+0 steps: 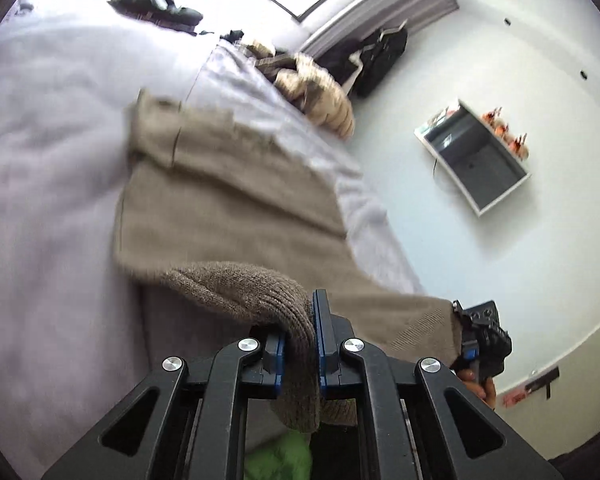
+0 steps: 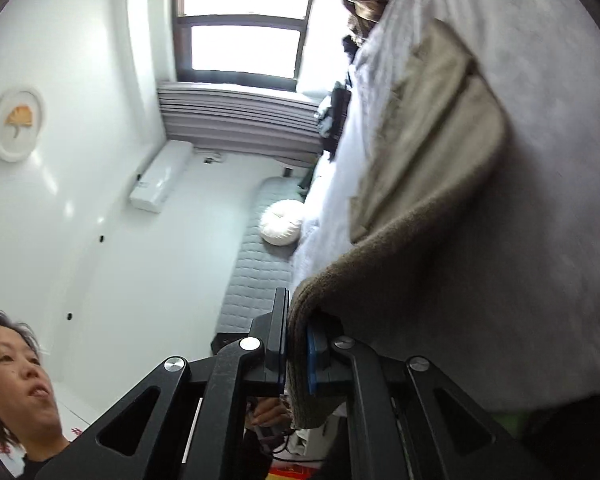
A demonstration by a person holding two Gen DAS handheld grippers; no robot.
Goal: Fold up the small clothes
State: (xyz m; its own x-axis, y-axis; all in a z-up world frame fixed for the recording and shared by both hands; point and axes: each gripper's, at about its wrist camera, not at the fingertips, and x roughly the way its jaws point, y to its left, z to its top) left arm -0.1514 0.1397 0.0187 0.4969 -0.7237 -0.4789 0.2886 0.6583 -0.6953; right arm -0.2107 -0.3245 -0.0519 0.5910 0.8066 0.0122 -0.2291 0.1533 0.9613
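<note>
A brown knitted garment (image 1: 224, 192) lies spread on the pale bed sheet (image 1: 48, 160), its near edge lifted off the bed. My left gripper (image 1: 302, 344) is shut on a thick fold of that near edge. In the left wrist view my right gripper (image 1: 466, 328) is shut on the garment's other near corner, off to the right. In the right wrist view my right gripper (image 2: 298, 352) pinches the ribbed edge of the same garment (image 2: 428, 152), which runs away up along the bed (image 2: 540, 240).
A pile of beige and dark clothes (image 1: 320, 88) lies at the bed's far end, with dark items (image 1: 156, 0) further left. A black bag (image 1: 376, 60) hangs by the wall. A green cloth (image 1: 280, 456) shows below my left gripper. The person's face (image 2: 16, 384) is close by.
</note>
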